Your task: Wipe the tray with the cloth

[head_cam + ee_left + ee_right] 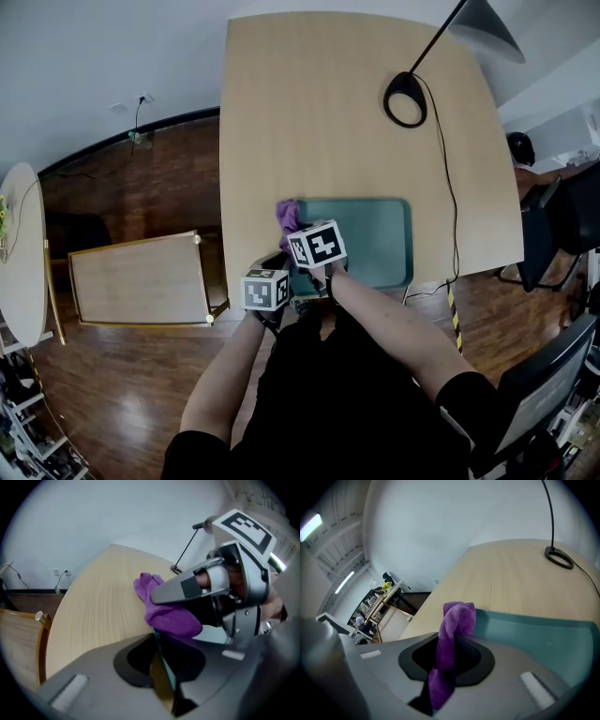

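Starting at the left of the head view: pale wooden side table [141,277] on the dark floor, well apart from the action. Moving right to the left gripper [158,648], low and near centre, angled down at the near-left corner of the teal tray [375,234]. Pinching that thin rim between the fingers, nearly closed, pads pressed on the edge. Just right and a touch higher, the right gripper [449,651], fingers squeezed almost fully together on the purple cloth [287,216]. Bunched and twisted, that cloth, poking up past the fingertips, sitting at the tray's left rim and partly over the pale desk [309,112]. Tray flat on the desk, close to the near edge, just right of centre frame. Higher and further right, a black ring-shaped lamp base [405,98] on the bare desk, toward the upper right of the frame.
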